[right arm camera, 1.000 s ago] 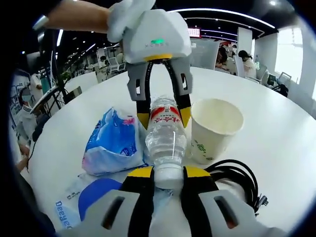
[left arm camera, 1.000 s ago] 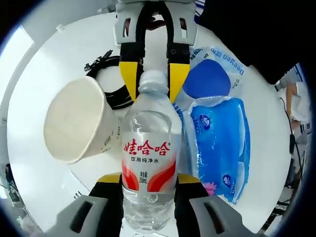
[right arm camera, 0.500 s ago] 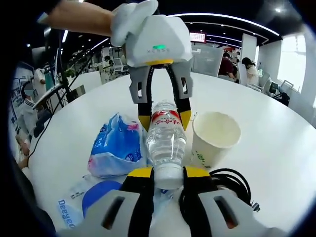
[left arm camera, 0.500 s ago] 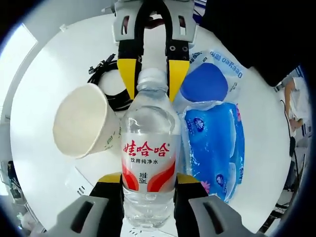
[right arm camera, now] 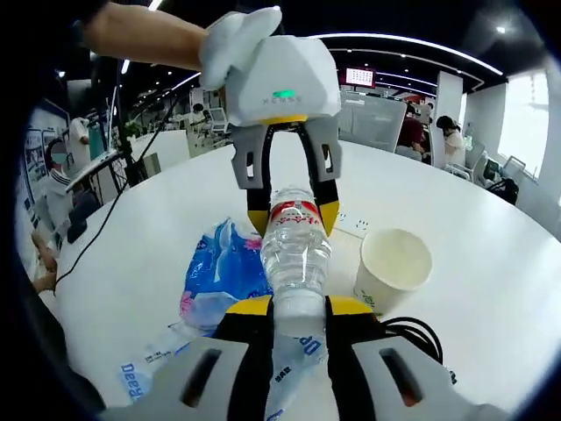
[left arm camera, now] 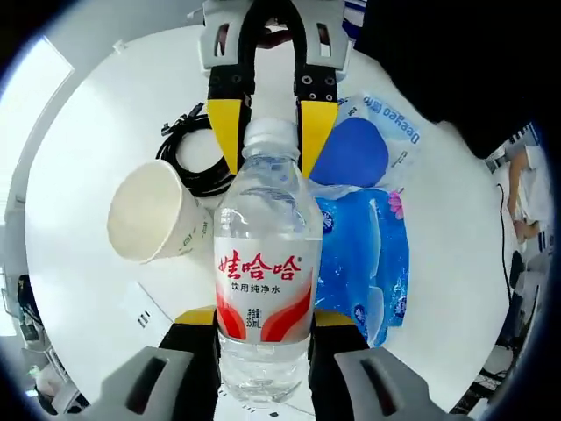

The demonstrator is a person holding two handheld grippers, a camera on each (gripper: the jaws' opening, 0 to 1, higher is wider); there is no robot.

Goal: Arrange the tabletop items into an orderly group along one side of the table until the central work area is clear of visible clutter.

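1. Left gripper (left arm camera: 263,320) clamped on lower body of water bottle (left arm camera: 263,289), centre frame
2. Right gripper (right arm camera: 298,307) clamped on bottle cap end, bottle held off white table (right arm camera: 491,254)
3. Paper cup (left arm camera: 158,224) at left, black cable (left arm camera: 188,162) above it, blue packs (left arm camera: 364,263) at right

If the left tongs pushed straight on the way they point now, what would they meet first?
The left tongs already grip the water bottle near its base. Straight ahead along the bottle, the right tongs clamp its cap end, so they would likely meet those first; depth is unclear.
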